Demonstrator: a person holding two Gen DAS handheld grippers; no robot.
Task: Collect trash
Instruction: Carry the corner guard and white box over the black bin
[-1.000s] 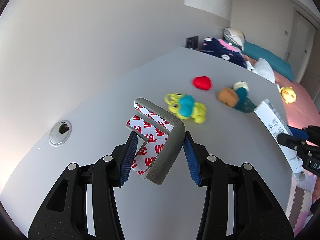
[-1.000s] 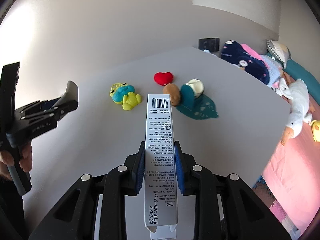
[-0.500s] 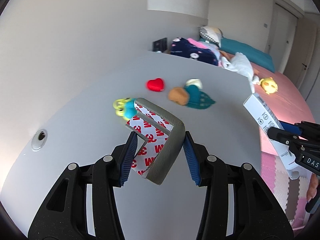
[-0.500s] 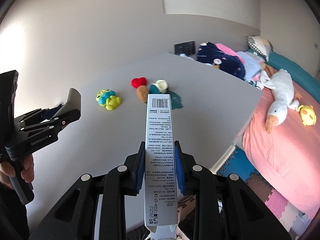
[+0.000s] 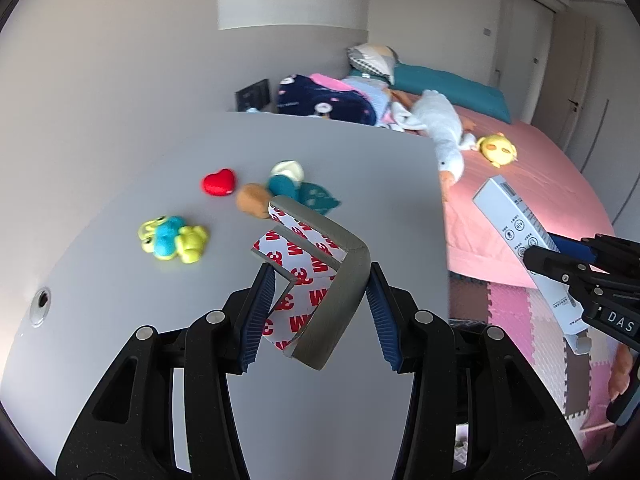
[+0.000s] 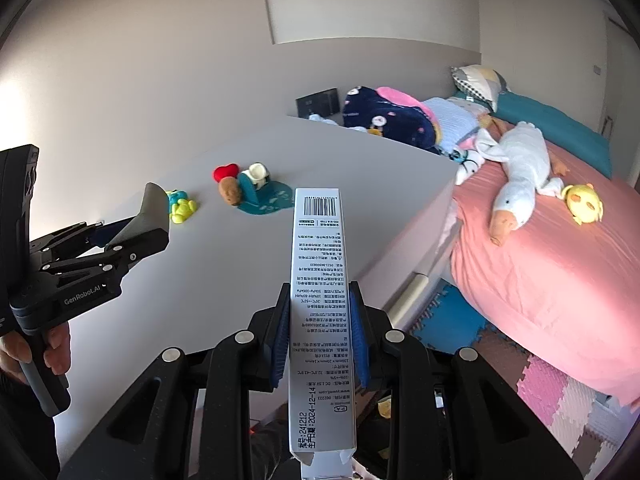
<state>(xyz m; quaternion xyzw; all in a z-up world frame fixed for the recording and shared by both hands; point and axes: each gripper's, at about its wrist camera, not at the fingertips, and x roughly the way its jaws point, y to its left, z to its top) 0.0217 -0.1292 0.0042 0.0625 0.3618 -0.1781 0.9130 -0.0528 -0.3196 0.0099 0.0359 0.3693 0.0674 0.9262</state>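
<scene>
Over the last second both hand-held grippers drew back from the table (image 5: 168,360) and swung right, toward the bed (image 6: 560,272). The left hand-held gripper (image 5: 316,304), carrying the grey corner guard (image 5: 340,280), came to hang near the table's right edge, with the floor mats (image 5: 516,308) newly in its view. The right hand-held gripper (image 6: 320,332), carrying the white box (image 6: 320,280), passed beyond that edge over the floor mats, and the toys (image 6: 244,192) fell farther away.
</scene>
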